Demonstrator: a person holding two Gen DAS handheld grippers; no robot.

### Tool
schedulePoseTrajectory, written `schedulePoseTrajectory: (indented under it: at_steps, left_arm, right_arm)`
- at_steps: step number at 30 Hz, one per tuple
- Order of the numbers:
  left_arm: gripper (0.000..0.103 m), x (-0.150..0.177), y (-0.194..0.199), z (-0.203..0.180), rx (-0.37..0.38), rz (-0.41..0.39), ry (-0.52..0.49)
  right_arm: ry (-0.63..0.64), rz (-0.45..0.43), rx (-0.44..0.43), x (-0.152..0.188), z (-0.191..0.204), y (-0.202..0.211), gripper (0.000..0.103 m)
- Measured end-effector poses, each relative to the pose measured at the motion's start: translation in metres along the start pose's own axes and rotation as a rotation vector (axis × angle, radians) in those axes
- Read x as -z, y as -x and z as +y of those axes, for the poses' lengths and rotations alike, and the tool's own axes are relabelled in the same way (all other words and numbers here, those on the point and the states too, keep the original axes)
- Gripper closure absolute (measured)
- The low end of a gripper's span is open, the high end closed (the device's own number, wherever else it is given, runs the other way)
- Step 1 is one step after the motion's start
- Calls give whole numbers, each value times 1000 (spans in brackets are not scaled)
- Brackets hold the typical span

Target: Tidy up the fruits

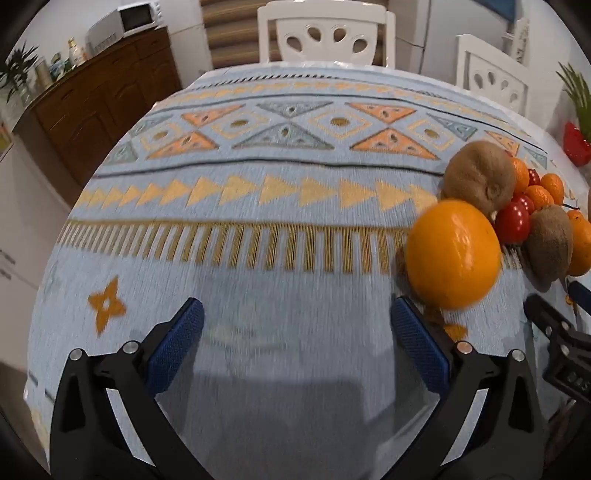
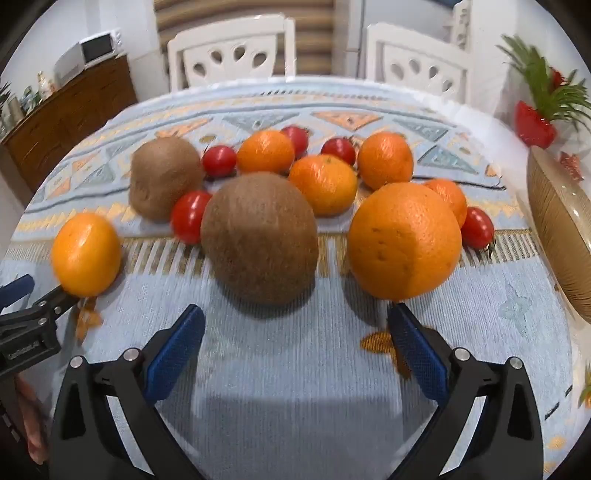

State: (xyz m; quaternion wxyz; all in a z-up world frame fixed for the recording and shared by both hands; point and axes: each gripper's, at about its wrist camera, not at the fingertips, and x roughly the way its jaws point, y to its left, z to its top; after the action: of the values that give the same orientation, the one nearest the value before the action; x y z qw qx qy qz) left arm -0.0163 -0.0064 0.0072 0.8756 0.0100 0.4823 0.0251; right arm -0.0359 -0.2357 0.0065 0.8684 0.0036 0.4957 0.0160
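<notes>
Fruit lies loose on the patterned tablecloth [image 2: 295, 369]. In the right wrist view a big brown kiwi [image 2: 260, 238] sits just ahead of my open right gripper [image 2: 295, 325], with a large orange [image 2: 404, 242] to its right. Behind them lie a second kiwi [image 2: 164, 177], several mandarins [image 2: 323, 184] and several red tomatoes [image 2: 188, 216]. A smooth orange [image 2: 86, 253] rests at the left. My left gripper [image 1: 295, 317] stands open over bare cloth; that smooth orange [image 1: 454, 253] is just beyond its right finger, with a kiwi [image 1: 480, 177] behind it.
A ribbed golden bowl [image 2: 557, 229] stands at the table's right edge. Two white chairs [image 2: 232, 51] are at the far side. A red pot with a green plant [image 2: 535, 118] sits at the right. A wooden cabinet [image 1: 96, 110] with a microwave [image 1: 125, 22] runs along the left.
</notes>
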Motion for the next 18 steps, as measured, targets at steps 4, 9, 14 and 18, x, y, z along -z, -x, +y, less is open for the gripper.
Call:
schedulePoseTrajectory:
  at_steps: [4, 9, 14, 18]
  left_arm:
    - [3, 16, 8, -5, 5, -17, 27]
    - [3, 30, 33, -27, -19, -159, -73]
    - [3, 37, 54, -39, 7, -296, -104]
    - [3, 39, 54, -45, -6, -316, -152]
  right_arm:
    - [53, -20, -53, 13, -3, 7, 5]
    - [45, -89, -7, 28, -7, 25, 5]
    - [35, -227, 10, 34, -16, 44, 5]
    - [-6, -260, 16, 33, -24, 48, 5]
